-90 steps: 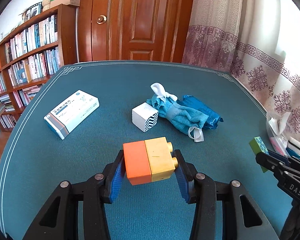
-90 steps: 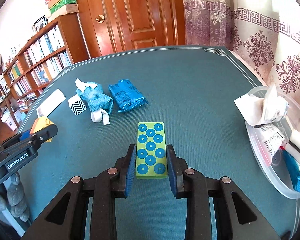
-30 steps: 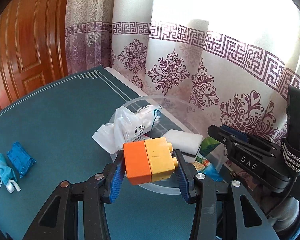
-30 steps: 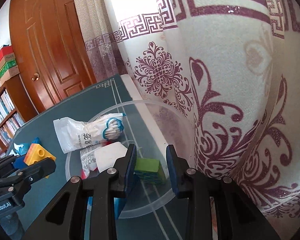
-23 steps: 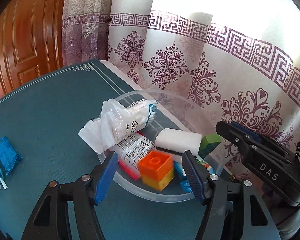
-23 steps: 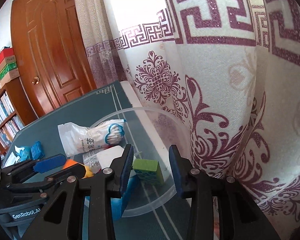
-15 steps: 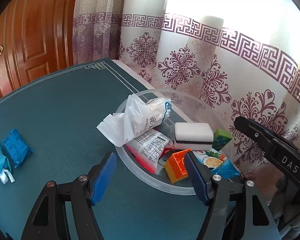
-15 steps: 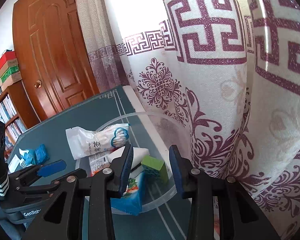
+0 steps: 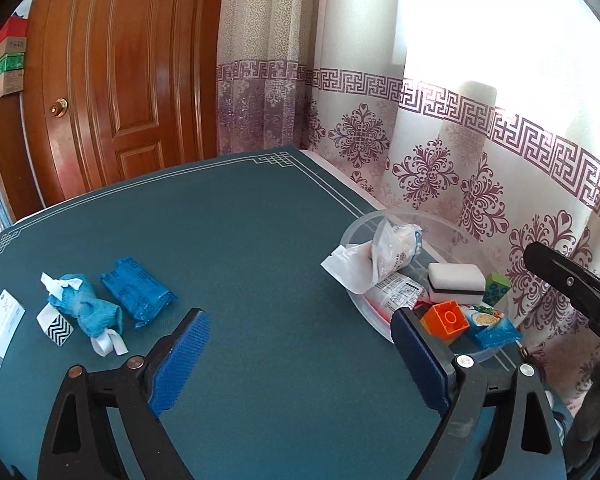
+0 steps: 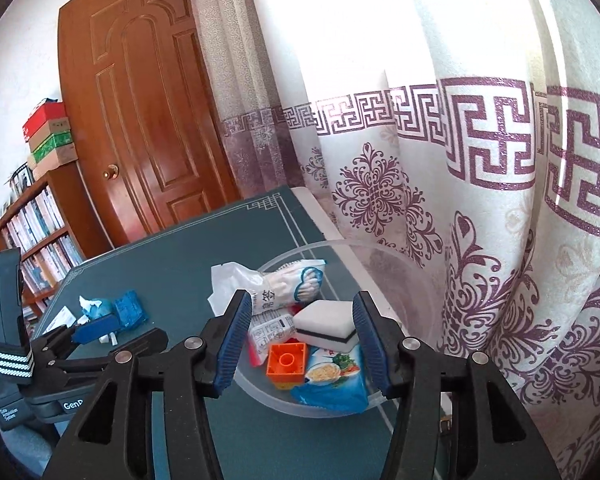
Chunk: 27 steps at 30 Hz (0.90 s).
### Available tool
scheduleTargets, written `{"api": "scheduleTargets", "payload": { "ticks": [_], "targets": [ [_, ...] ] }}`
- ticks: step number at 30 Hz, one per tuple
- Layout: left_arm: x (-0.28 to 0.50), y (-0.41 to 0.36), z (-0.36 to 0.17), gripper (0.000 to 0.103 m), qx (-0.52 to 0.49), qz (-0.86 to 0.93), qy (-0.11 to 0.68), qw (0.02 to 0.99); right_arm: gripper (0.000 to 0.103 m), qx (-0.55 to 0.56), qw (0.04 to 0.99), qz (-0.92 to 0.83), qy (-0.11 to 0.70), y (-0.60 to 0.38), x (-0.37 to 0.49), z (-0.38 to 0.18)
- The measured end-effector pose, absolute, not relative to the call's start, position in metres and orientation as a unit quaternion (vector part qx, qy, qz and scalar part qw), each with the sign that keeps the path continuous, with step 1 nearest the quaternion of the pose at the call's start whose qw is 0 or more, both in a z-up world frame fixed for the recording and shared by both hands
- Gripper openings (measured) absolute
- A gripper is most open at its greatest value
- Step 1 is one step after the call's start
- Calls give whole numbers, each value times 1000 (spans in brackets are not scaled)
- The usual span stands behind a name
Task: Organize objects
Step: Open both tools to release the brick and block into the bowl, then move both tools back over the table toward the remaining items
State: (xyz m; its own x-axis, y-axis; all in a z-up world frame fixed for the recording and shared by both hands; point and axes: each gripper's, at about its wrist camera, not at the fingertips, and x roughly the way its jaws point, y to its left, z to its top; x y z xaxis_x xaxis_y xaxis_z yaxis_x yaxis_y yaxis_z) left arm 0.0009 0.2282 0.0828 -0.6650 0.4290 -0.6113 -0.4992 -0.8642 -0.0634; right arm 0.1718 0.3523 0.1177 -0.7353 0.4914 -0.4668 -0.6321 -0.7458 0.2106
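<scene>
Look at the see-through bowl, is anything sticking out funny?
Yes. The white plastic bag of cotton swabs droops over the clear bowl's rim onto the table. The orange block lies tilted inside it.

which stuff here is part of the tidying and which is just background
Part of the job:
- clear bowl
- orange block, in the bowl
- green dotted block, in the bowl
- blue packet, on the table
- teal cloth bundle, on the table
- white box, on the table

Just there:
- curtain
- wooden door
- bookshelf
</scene>
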Motion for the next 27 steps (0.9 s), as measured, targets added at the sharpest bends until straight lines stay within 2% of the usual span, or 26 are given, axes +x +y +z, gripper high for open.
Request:
{"api": "scheduleTargets", "payload": {
  "ticks": [3, 9, 19, 27],
  "targets": [
    [1, 206, 86, 96, -314, 918, 51, 236, 61, -203, 282, 922, 173, 333, 155, 116],
    [-8, 161, 86, 96, -312, 931, 48, 185, 61, -234, 230, 931, 156, 298, 112, 104],
    [-43, 81, 67, 96, -349, 929, -9, 122, 61, -277, 177, 937, 121, 261, 51, 86],
    [-73, 51, 50, 96, -344, 936, 19, 70, 61, -310, 159, 929, 123, 254, 21, 67]
  ]
}}
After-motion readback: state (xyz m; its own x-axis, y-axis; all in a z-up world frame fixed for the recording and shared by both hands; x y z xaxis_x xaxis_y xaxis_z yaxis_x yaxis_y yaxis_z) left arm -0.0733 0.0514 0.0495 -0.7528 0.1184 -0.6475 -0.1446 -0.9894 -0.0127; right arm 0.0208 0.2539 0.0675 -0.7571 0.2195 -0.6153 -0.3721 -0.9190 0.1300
